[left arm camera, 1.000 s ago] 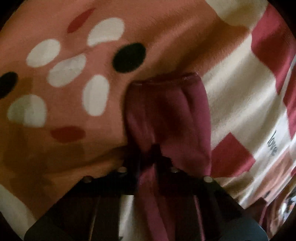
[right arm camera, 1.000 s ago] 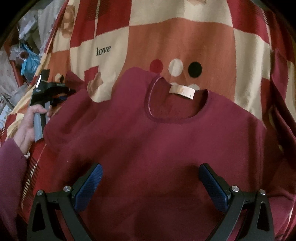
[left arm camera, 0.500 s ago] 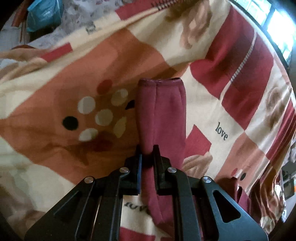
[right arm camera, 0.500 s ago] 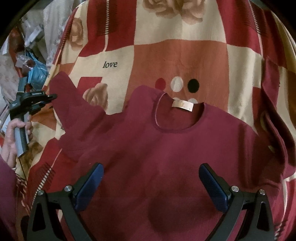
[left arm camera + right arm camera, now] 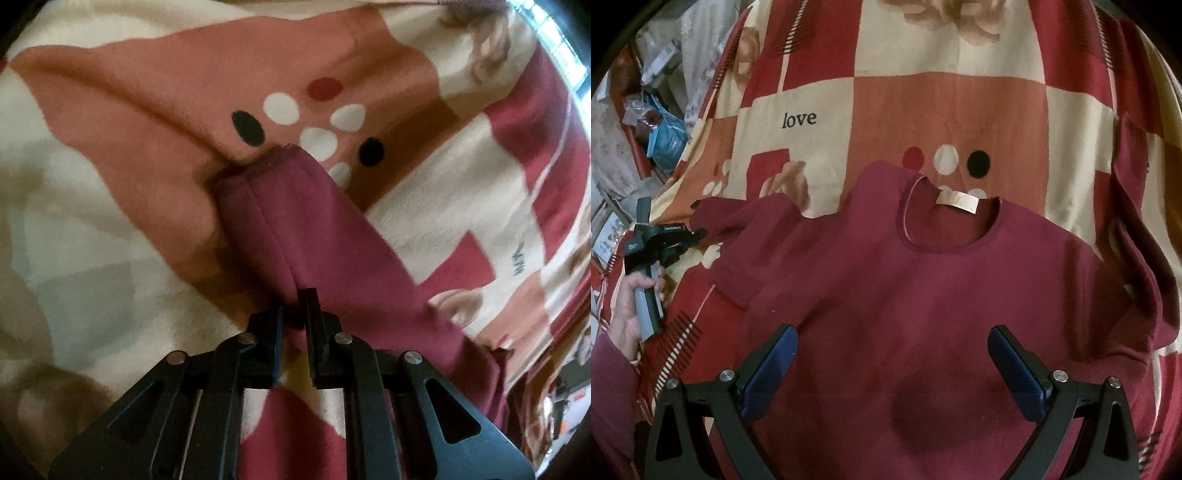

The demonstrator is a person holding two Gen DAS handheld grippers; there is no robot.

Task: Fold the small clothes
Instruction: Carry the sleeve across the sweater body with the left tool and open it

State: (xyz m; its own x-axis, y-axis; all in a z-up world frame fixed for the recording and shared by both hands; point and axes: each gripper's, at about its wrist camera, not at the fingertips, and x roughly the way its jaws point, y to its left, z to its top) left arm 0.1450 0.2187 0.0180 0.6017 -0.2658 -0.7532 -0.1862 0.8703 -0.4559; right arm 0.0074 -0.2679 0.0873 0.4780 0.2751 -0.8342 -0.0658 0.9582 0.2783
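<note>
Nearest in the right wrist view, the right gripper hangs with its blue-padded jaws spread wide over the lower body of the dark red long-sleeved knit sweater, nothing between them; whether the tips touch the cloth cannot be told. The sweater lies flat, front up, on a fleece blanket patterned in cream, orange and red squares, its round neckline and a pale neck label pointing away from the camera. Its hem is cut off below the frame, and its right sleeve lies bunched at the dark edge, hard to make out.

To the left, the left gripper has its jaws nearly closed, pinching the left sleeve just short of the cuff and holding it stretched out sideways from the body. A hand grips its handle.

Farthest, past the blanket's left edge, a blue plastic bag sits among clutter; its contents cannot be made out.
</note>
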